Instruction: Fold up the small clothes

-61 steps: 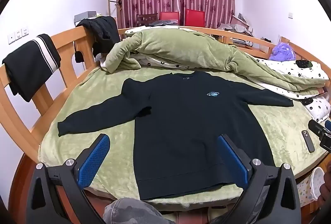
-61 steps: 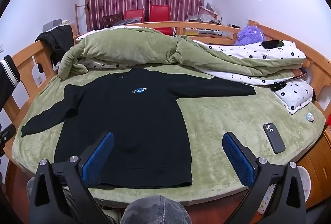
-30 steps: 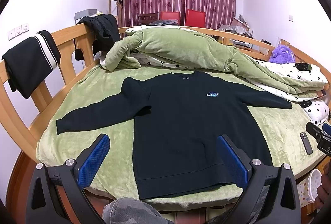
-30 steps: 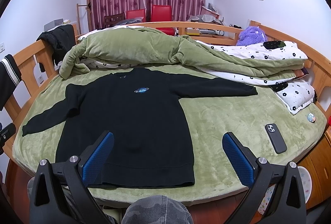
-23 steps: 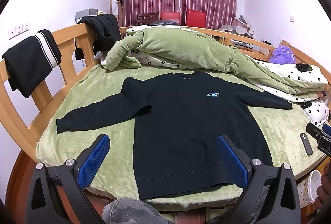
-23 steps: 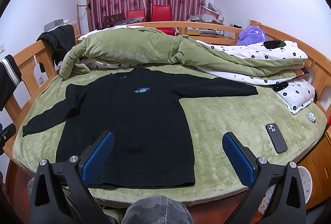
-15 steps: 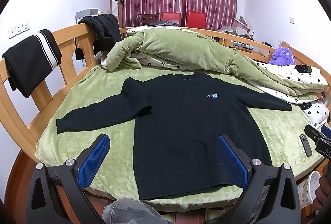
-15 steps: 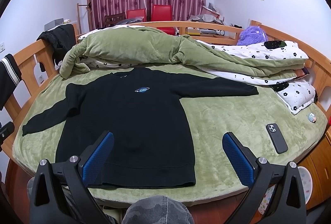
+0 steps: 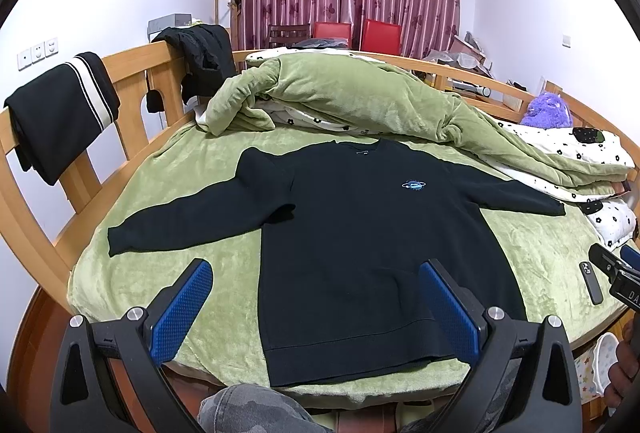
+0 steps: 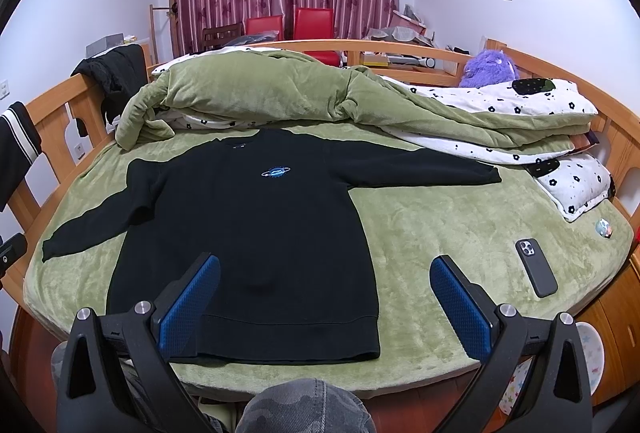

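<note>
A black long-sleeved sweater [image 9: 360, 233] with a small blue planet logo lies flat and face up on the green bed cover, both sleeves spread out; it also shows in the right wrist view [image 10: 260, 225]. My left gripper [image 9: 316, 297] is open and empty, held above the sweater's hem at the near bed edge. My right gripper [image 10: 324, 293] is open and empty, over the hem's right corner. Neither touches the cloth.
A rumpled green quilt [image 10: 280, 97] and white flowered bedding [image 10: 520, 105] lie behind the sweater. A black phone [image 10: 536, 267] and a small round badge [image 10: 603, 226] lie on the right. Wooden bed rails [image 9: 132, 101] carry dark clothes [image 9: 60, 109]. A purple plush [image 10: 490, 69] sits at the back.
Both grippers have drifted slightly; the view has shifted a little. The sweater has not moved and both grippers stay open.
</note>
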`<action>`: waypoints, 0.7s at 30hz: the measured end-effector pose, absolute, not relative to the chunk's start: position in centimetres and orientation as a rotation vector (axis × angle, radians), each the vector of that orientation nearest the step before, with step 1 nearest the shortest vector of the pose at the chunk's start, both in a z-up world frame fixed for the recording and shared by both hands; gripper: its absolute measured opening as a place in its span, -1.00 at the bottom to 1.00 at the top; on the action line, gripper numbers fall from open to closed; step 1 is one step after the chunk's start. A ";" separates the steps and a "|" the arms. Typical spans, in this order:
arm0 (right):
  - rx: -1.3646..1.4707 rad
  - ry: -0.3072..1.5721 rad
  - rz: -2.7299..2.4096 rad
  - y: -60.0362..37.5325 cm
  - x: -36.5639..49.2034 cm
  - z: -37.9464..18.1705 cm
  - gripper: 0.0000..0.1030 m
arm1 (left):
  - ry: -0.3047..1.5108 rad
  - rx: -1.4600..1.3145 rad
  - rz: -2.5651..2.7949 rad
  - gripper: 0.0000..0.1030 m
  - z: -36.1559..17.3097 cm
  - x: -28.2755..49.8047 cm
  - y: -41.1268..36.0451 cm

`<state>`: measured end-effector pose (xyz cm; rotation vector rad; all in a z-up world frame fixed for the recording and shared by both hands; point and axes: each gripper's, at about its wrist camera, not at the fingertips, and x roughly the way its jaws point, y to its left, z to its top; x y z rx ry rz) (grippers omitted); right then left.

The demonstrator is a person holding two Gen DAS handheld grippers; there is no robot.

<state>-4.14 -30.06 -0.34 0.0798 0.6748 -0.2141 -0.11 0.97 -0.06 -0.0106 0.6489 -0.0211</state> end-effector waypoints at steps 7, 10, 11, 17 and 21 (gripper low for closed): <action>0.075 0.676 -0.208 -29.8 -3.8 -1.3 0.99 | 0.649 -0.012 -0.020 1.00 -0.1 -0.1 1.2; 0.069 0.677 -0.207 -29.5 -3.6 -1.4 0.99 | 0.650 -0.013 -0.020 1.00 -0.1 0.0 1.2; 0.068 0.678 -0.205 -29.4 -3.6 -1.3 0.99 | 0.650 -0.013 -0.020 1.00 -0.1 0.0 1.2; 0.069 0.679 -0.204 -29.2 -3.5 -1.4 0.99 | 0.649 -0.012 -0.021 1.00 -0.1 0.0 1.2; 0.067 0.679 -0.204 -29.2 -3.5 -1.4 0.99 | 0.650 -0.014 -0.022 1.00 -0.1 0.0 1.2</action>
